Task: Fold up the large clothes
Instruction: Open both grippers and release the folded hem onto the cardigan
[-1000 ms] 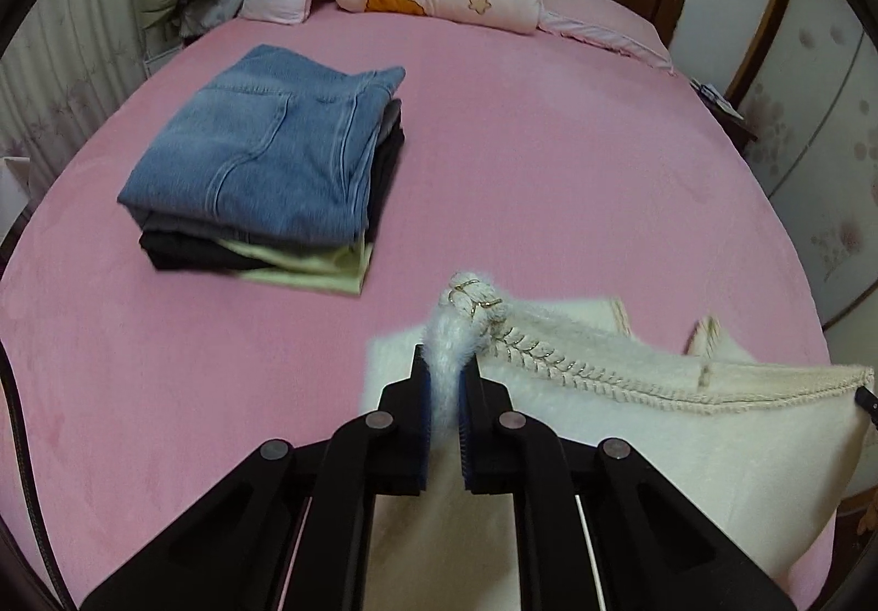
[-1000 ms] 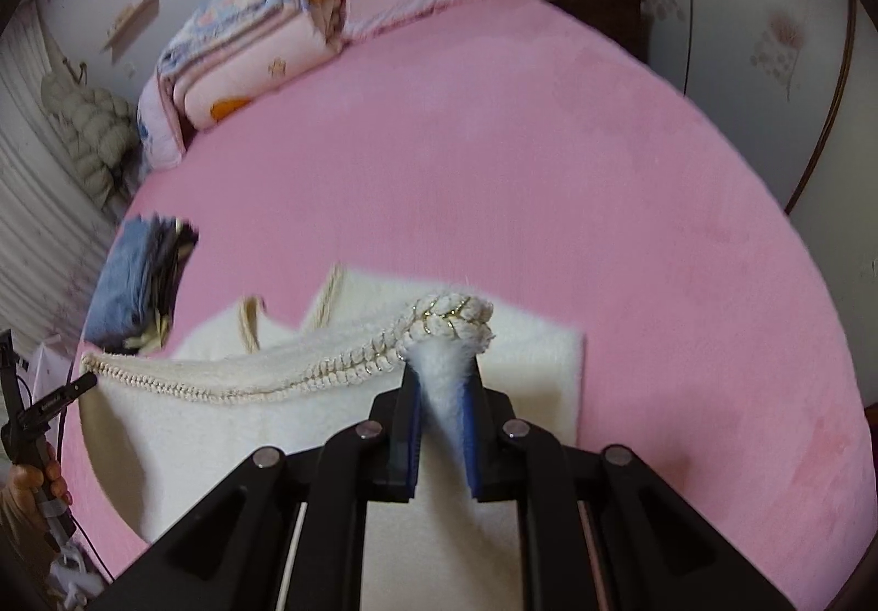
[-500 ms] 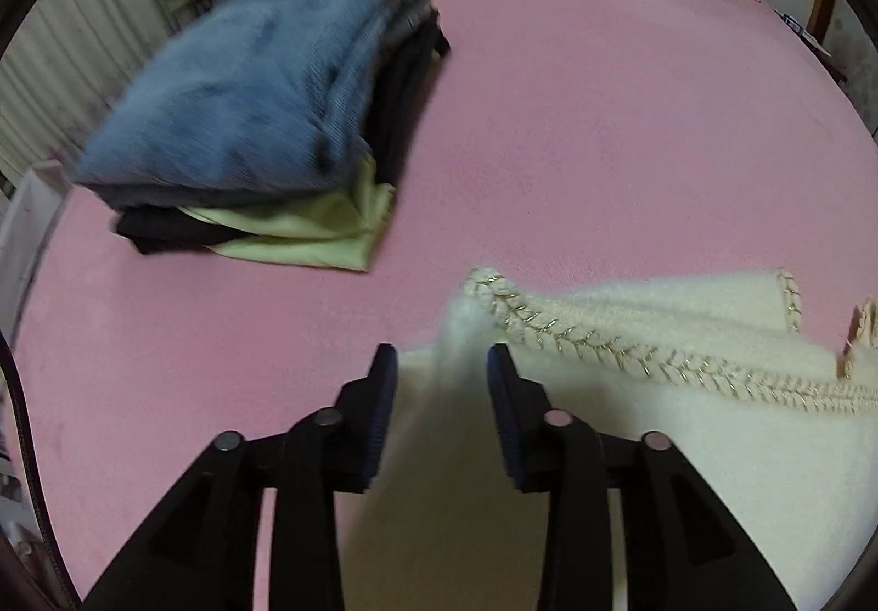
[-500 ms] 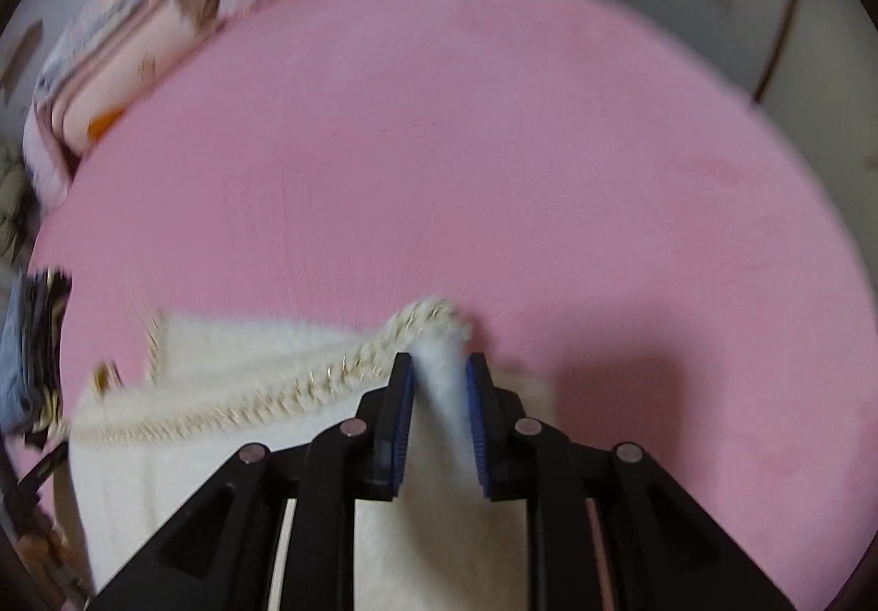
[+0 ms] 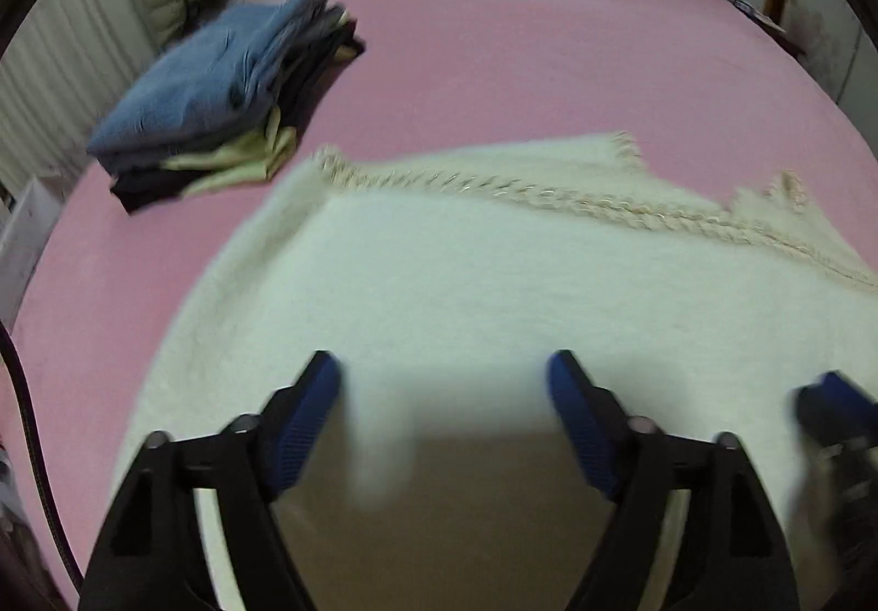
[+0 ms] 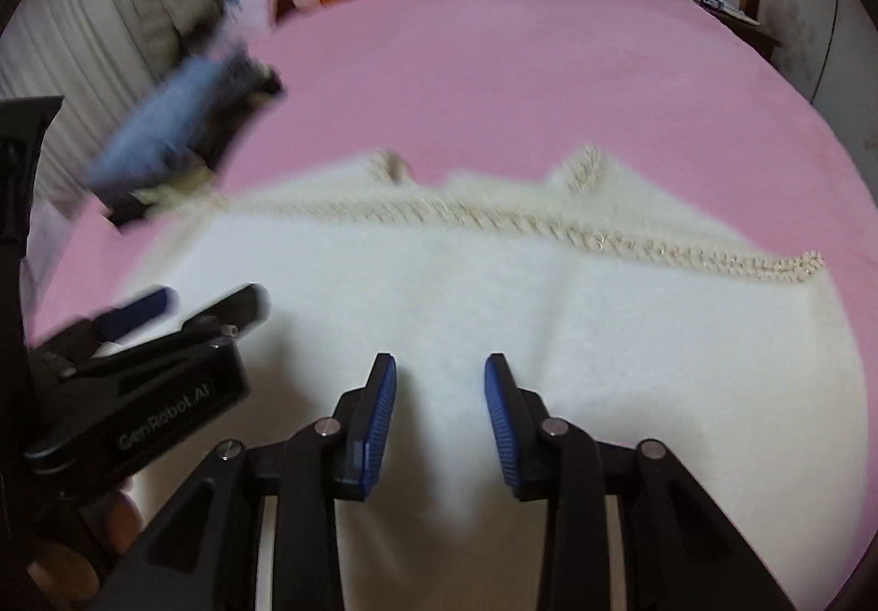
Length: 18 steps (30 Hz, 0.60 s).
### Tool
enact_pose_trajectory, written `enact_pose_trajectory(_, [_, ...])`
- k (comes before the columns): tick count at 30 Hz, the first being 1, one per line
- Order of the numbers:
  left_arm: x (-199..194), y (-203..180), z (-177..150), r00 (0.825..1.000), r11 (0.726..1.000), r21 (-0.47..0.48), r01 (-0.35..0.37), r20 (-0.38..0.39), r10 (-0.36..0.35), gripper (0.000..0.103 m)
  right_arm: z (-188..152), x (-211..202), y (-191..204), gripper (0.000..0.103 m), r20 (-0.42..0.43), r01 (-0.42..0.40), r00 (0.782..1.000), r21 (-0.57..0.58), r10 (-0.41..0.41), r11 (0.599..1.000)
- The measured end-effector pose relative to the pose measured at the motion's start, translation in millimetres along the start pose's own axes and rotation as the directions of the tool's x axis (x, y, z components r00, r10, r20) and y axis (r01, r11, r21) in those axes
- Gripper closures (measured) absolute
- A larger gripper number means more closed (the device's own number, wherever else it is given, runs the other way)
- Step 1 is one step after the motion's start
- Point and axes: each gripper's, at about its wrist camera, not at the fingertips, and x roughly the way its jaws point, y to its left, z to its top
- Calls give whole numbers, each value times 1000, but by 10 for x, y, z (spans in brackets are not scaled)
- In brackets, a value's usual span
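I've just let both claws open: my left claw (image 5: 442,380) spread wide, right claw (image 6: 440,380) parted, neither pinching. The cream sweater (image 5: 494,292) lies doubled on the bed (image 5: 521,62); further folds remain, the stack (image 5: 219,100) at ten o'clock waits.

cream sweater (image 5: 494,292); pink bedspread (image 5: 549,62); blue jeans (image 5: 214,78)

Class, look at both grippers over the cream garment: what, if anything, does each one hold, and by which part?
Nothing is held. The left gripper and right gripper have just been opening; both stand open above the cream garment, pads clear of it.
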Motion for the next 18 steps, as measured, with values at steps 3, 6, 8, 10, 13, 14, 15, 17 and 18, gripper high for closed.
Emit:
enact_pose_trajectory(3, [67,227,42,999,999,-2,39,30,-39,8,-106,-76,-512,81,26,240,970,6,-241,971])
enact_pose_trajectory(6, [93,323,47,996,997,72,26,78,-32,3,-326,-182,-1330,76,-15,409,912,89,-410,908])
enact_pose_trajectory(8, [179,381,49,994,994,98,42,92,-51,1,-456,-284,-1700,103,-20,387,921,121,-388,914])
enact_pose_trajectory(10, [209,378,41,994,993,107,43,95,-53,0,-489,-352,-1809,103,-24,347,938,104,-347,932])
enact_pose_trajectory(13, [213,382,36,996,994,98,47,72,-54,0,-434,-305,-1663,103,-49,406,913,53,-404,912])
enact_pose_trajectory(14, [204,399,61,997,994,94,51,53,-56,0,-424,-313,-1645,102,-64,415,909,77,-411,907])
enact_pose_trajectory(15, [187,399,105,998,994,94,56,23,-58,0,-396,-296,-1589,100,-77,415,909,103,-409,904])
enact_pose_trajectory(17, [159,398,212,998,994,103,47,-35,-44,0,-318,-381,-1537,100,-106,366,930,190,-351,911])
enact_pose_trajectory(18, [93,400,252,998,994,105,41,-59,-35,0,-232,-416,-1481,100,-109,334,942,221,-317,916])
